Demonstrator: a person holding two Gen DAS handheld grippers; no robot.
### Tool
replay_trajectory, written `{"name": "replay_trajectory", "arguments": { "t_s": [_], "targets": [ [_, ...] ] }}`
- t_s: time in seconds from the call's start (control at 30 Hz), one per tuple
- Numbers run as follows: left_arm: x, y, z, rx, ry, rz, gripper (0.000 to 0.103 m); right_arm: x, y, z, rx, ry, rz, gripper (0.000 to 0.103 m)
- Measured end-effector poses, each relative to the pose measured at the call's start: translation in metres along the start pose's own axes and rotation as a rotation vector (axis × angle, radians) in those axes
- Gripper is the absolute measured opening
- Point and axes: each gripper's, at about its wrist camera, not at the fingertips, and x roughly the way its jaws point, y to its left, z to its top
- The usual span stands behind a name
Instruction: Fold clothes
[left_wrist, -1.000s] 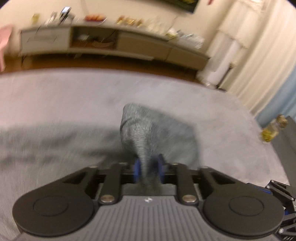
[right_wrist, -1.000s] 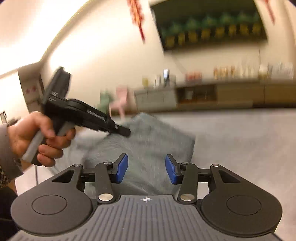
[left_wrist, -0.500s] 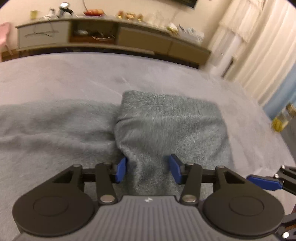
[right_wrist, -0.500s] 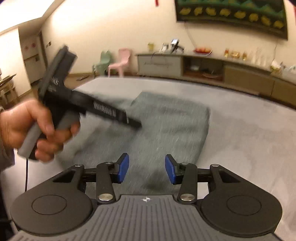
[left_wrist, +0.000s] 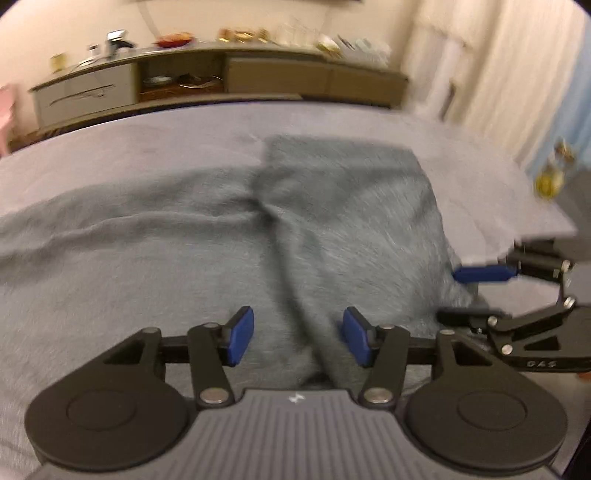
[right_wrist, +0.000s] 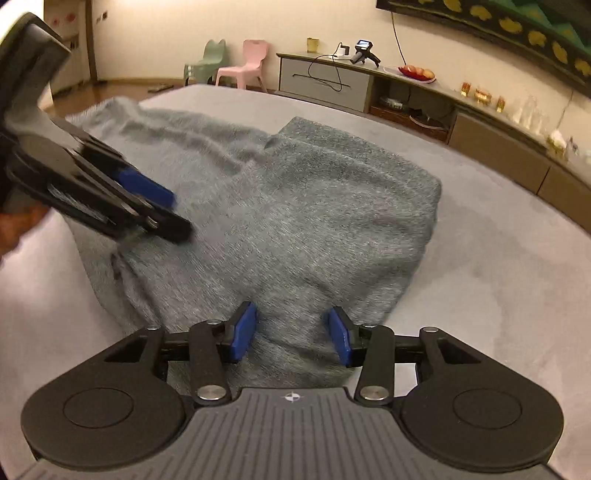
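A fuzzy grey garment (left_wrist: 332, 229) lies on the light grey surface (left_wrist: 147, 140), with its right part folded over in a thicker layer. It also shows in the right wrist view (right_wrist: 303, 221). My left gripper (left_wrist: 297, 341) is open just above the garment's near edge, with cloth between the blue pads but not clamped. My right gripper (right_wrist: 291, 341) is open over the near corner of the folded part. The left gripper (right_wrist: 147, 206) shows at the left of the right wrist view, and the right gripper (left_wrist: 484, 291) at the right of the left wrist view.
A low sideboard (left_wrist: 221, 81) with small items runs along the far wall. Pale curtains (left_wrist: 517, 74) hang at the right. A pink chair (right_wrist: 247, 62) and a green chair (right_wrist: 207, 59) stand beyond the surface.
My left gripper has opened and let go of the garment, which has dropped flat with a fold on the right. Both grippers have lowered toward its near edge.
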Motion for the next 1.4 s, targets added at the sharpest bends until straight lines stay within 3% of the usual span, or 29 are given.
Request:
{"name": "replay_trajectory", "arguments": {
  "t_s": [0.07, 0.17, 0.27, 0.37, 0.43, 0.53, 0.6, 0.73, 0.83, 0.9, 0.97, 1.0, 1.1, 1.27, 1.33, 1.4],
  "targets": [
    [-0.012, 0.014, 0.0, -0.052, -0.034, 0.012, 0.055, 0.0, -0.011, -0.001, 0.014, 0.009, -0.039, 0.054],
    [-0.024, 0.038, -0.004, -0.13, -0.057, 0.005, 0.058, 0.001, -0.036, -0.002, 0.047, 0.016, -0.139, 0.054],
    [-0.02, 0.05, -0.01, -0.202, -0.042, 0.016, 0.058, 0.009, -0.066, 0.0, 0.094, 0.018, -0.255, 0.054],
    [-0.01, 0.049, -0.016, -0.21, -0.016, 0.043, 0.058, 0.013, -0.087, 0.003, 0.16, 0.024, -0.309, 0.053],
    [-0.007, 0.047, -0.017, -0.204, -0.014, 0.048, 0.058, 0.005, -0.089, 0.008, 0.218, -0.021, -0.292, 0.054],
    [-0.005, 0.043, -0.018, -0.187, -0.02, 0.042, 0.058, -0.013, -0.074, 0.02, 0.239, -0.145, -0.201, 0.056],
    [-0.004, 0.039, -0.021, -0.177, -0.018, 0.041, 0.059, -0.002, -0.066, 0.025, 0.215, -0.145, -0.17, 0.056],
    [0.0, 0.032, -0.024, -0.159, -0.006, 0.064, 0.059, 0.039, -0.056, 0.019, 0.193, -0.006, -0.137, 0.059],
    [0.002, 0.029, -0.023, -0.156, -0.003, 0.076, 0.06, 0.029, -0.049, 0.02, 0.155, -0.037, -0.125, 0.057],
    [0.005, 0.025, -0.021, -0.149, -0.003, 0.089, 0.063, 0.017, -0.054, 0.014, 0.173, -0.112, -0.106, 0.057],
    [0.009, 0.019, -0.02, -0.131, 0.001, 0.109, 0.065, 0.019, -0.061, 0.008, 0.163, -0.097, -0.109, 0.057],
    [0.011, 0.017, -0.019, -0.121, 0.004, 0.12, 0.065, 0.026, -0.063, 0.002, 0.164, -0.049, -0.104, 0.058],
    [0.016, 0.01, -0.015, -0.095, 0.014, 0.141, 0.066, 0.02, -0.066, -0.003, 0.15, -0.074, -0.102, 0.058],
    [0.021, 0.001, -0.017, -0.09, 0.003, 0.168, 0.071, 0.003, -0.045, 0.016, 0.098, -0.2, -0.095, 0.06],
    [0.022, -0.003, -0.019, -0.081, 0.0, 0.189, 0.072, 0.011, -0.033, 0.025, 0.064, -0.211, -0.06, 0.06],
    [0.023, -0.006, -0.02, -0.06, 0.003, 0.205, 0.073, 0.028, -0.022, 0.028, 0.027, -0.156, -0.053, 0.058]
  ]
}}
